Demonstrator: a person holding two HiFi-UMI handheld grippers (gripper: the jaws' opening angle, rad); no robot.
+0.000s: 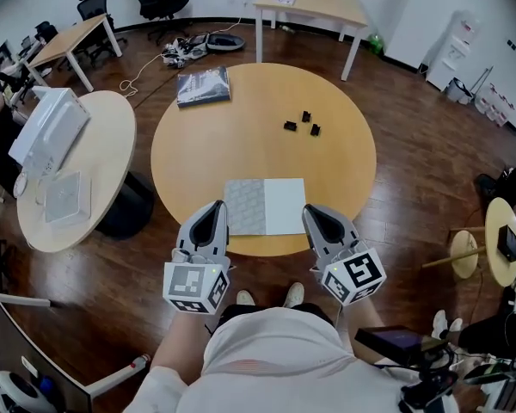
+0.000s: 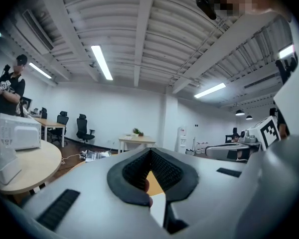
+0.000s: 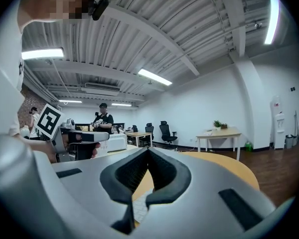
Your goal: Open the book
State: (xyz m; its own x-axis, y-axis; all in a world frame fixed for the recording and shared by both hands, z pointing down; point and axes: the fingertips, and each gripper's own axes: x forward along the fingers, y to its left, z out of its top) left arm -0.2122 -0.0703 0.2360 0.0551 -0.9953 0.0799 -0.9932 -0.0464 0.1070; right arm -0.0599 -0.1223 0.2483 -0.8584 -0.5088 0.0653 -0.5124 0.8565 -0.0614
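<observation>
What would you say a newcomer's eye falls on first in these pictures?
The book lies flat at the near edge of the round table, one half grey-patterned, the other white. The left gripper and right gripper flank it, jaws together, holding nothing. Three small black pieces sit farther back.

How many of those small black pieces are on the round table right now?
3 small black pieces, clustered right of centre on the round table: the left piece, the far piece, the right piece. None seems hidden.
</observation>
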